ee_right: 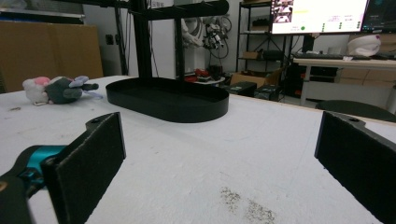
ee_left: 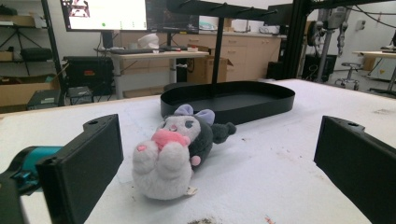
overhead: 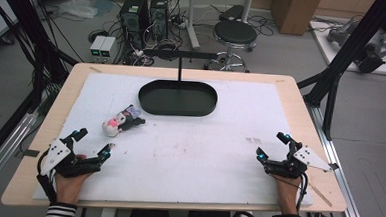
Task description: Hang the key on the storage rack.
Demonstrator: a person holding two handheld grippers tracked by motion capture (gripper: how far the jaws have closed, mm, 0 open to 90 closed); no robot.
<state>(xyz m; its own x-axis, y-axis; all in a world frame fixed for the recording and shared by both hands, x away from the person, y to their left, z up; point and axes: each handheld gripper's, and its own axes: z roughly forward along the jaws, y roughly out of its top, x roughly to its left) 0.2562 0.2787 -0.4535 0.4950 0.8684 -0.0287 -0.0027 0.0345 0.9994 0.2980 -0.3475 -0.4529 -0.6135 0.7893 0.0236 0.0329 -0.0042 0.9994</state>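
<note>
A small plush toy (overhead: 120, 121), white and dark grey with a pink patch, lies on its side on the white mat, left of centre. In the left gripper view the plush toy (ee_left: 175, 149) sits just ahead of the jaws, which stand wide apart with nothing between them. My left gripper (overhead: 95, 142) rests near the table's front left, a short way below the toy. My right gripper (overhead: 272, 145) rests open at the front right, far from the toy. From the right gripper view the plush toy (ee_right: 57, 89) lies far off to the left.
A black oval tray (overhead: 178, 98) sits at the back centre of the mat, behind the toy, with a black T-shaped stand (overhead: 180, 58) rising behind it. The black tray (ee_left: 275, 93) and black tray (ee_right: 169, 99) look empty. Wooden table edges border the mat.
</note>
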